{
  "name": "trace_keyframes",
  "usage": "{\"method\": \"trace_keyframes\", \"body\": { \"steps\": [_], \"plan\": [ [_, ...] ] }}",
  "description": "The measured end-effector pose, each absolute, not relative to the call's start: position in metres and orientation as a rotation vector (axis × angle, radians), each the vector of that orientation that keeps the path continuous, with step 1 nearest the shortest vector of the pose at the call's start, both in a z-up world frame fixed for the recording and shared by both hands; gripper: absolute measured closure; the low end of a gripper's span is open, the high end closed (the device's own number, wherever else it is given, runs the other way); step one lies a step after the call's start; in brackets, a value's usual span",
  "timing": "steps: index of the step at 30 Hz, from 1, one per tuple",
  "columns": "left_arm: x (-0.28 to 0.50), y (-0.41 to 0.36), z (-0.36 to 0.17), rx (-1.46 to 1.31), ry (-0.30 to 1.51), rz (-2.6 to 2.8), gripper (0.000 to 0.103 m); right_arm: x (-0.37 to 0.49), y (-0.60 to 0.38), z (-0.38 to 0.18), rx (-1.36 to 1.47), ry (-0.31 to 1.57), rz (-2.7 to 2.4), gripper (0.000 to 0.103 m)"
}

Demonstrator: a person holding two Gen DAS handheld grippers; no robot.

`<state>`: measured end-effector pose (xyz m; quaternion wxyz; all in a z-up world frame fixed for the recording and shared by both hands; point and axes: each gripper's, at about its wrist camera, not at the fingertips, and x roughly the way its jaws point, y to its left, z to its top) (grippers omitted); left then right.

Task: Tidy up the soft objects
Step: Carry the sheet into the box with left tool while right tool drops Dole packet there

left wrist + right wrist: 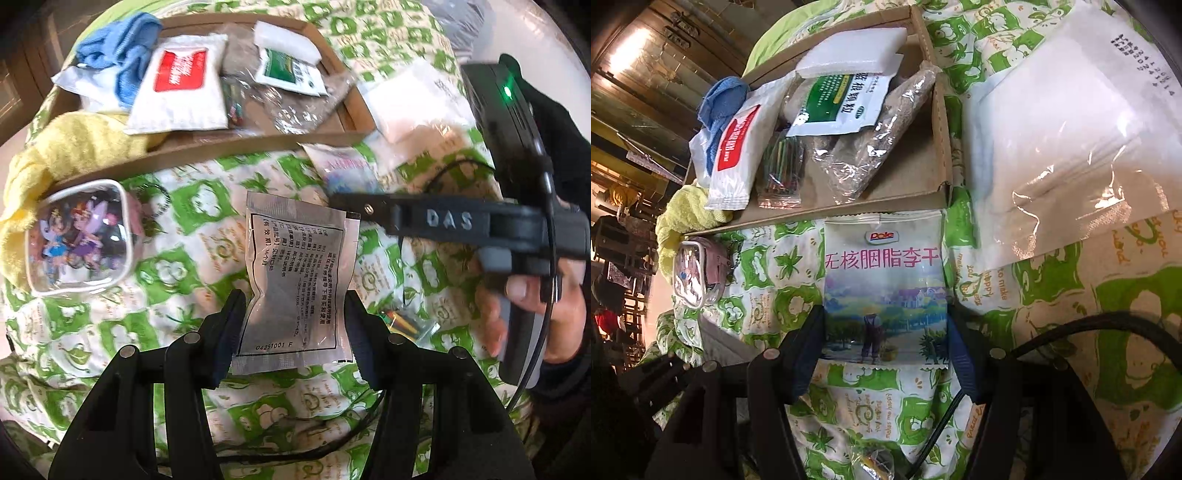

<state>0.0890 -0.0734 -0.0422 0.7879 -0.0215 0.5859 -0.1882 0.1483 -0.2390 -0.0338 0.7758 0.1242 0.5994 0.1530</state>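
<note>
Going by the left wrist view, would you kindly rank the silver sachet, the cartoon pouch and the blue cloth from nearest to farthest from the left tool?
1. Silver sachet: gripped between the left tool's fingers.
2. Cartoon pouch: on the bedspread, off to the left.
3. Blue cloth: at the cardboard box's far left corner.

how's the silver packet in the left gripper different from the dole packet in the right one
The silver packet is plain foil with black text inside a printed frame; the Dole packet carries a colour farm picture and pink lettering. The silver packet hangs tilted, clear of the bedcover; whether the Dole packet is lifted cannot be told. Shared: both are flat sealed sachets, each between the pads of its gripper, left and right.
</note>
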Motion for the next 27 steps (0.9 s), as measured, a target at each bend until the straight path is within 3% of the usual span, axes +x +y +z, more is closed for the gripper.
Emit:
{"method": "trace_keyframes", "body": {
  "steps": [15,27],
  "plan": [
    [0.111,0.005,0.014,-0.149,1.201,-0.321,0.049,0.135,-0.219,-0.011,0.271,1.269,0.389,0.040],
    [0.197,0.054,0.022,-0.223,1.201,-0.211,0.049,0.148,-0.201,-0.008,0.322,1.323,0.469,0.040]
  ]
}}
